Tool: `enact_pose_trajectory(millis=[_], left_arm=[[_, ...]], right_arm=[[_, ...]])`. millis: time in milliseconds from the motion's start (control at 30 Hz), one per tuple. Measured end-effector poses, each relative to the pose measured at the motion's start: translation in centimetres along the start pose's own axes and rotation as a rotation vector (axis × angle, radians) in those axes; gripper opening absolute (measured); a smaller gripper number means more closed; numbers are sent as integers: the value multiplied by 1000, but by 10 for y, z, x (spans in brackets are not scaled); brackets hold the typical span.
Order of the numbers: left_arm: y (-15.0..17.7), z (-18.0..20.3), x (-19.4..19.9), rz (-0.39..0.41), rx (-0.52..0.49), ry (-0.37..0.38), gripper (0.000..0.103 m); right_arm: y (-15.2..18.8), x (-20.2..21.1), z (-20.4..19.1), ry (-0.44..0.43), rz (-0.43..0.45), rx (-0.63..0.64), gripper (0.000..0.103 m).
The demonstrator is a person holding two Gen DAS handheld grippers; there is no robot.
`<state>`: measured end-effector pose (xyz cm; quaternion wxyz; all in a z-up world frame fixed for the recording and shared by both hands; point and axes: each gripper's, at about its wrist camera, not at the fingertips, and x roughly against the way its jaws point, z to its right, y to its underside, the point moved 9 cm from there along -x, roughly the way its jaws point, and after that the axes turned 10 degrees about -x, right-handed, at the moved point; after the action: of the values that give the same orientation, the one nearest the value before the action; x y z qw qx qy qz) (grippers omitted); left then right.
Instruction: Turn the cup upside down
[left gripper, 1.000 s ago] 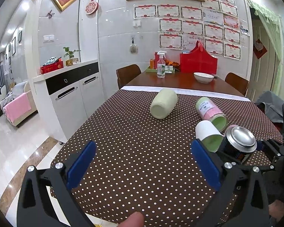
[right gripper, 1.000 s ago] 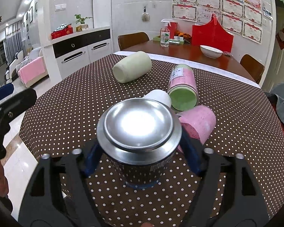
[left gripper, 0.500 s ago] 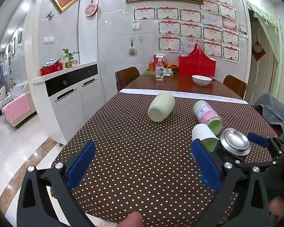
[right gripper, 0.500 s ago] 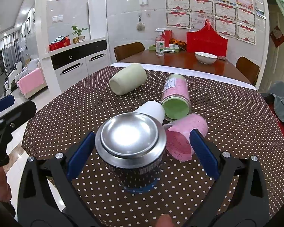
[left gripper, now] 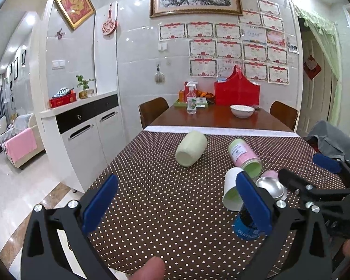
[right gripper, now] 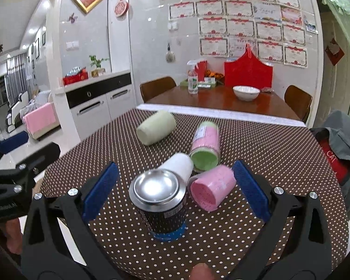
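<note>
A dark metal cup (right gripper: 159, 206) stands upside down on the dotted tablecloth (right gripper: 268, 149), its shiny steel base facing up. It also shows in the left wrist view (left gripper: 247, 228), partly behind a finger. My right gripper (right gripper: 175, 191) is open, its blue pads wide on either side of the cup and not touching it. My left gripper (left gripper: 177, 207) is open and empty over the near left part of the table. A white cup (right gripper: 178, 166), a pink cup (right gripper: 211, 187), a pink and green cup (right gripper: 205, 148) and a pale green cup (right gripper: 156, 128) lie on their sides.
Beyond the cloth the bare wooden table (left gripper: 212, 117) holds a white bowl (left gripper: 242, 110), a spray bottle (left gripper: 191, 101) and a red bag (left gripper: 236, 93). Chairs stand at the far end. A white cabinet (left gripper: 81, 137) is on the left. A grey garment (right gripper: 343, 135) lies at the right.
My right gripper has opened off the metal cup and drawn back. The cup now stands free on the cloth, base up. The left gripper has risen slightly.
</note>
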<state>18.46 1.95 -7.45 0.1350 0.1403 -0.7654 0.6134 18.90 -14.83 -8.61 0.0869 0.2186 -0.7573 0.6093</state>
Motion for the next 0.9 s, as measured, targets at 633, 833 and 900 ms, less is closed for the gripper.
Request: enact_pose_trajectory(millis=[633, 833, 900], left_arm=[[-39, 13, 68, 150, -38, -45, 99], [-45, 18, 86, 181, -24, -30, 99], [-46, 19, 90, 185, -22, -26, 99]], right_arm=[[-38, 89, 40, 185, 199, -83, 97], [-36, 109, 36, 201, 225, -64, 97], [-36, 114, 35, 203, 234, -67, 97]])
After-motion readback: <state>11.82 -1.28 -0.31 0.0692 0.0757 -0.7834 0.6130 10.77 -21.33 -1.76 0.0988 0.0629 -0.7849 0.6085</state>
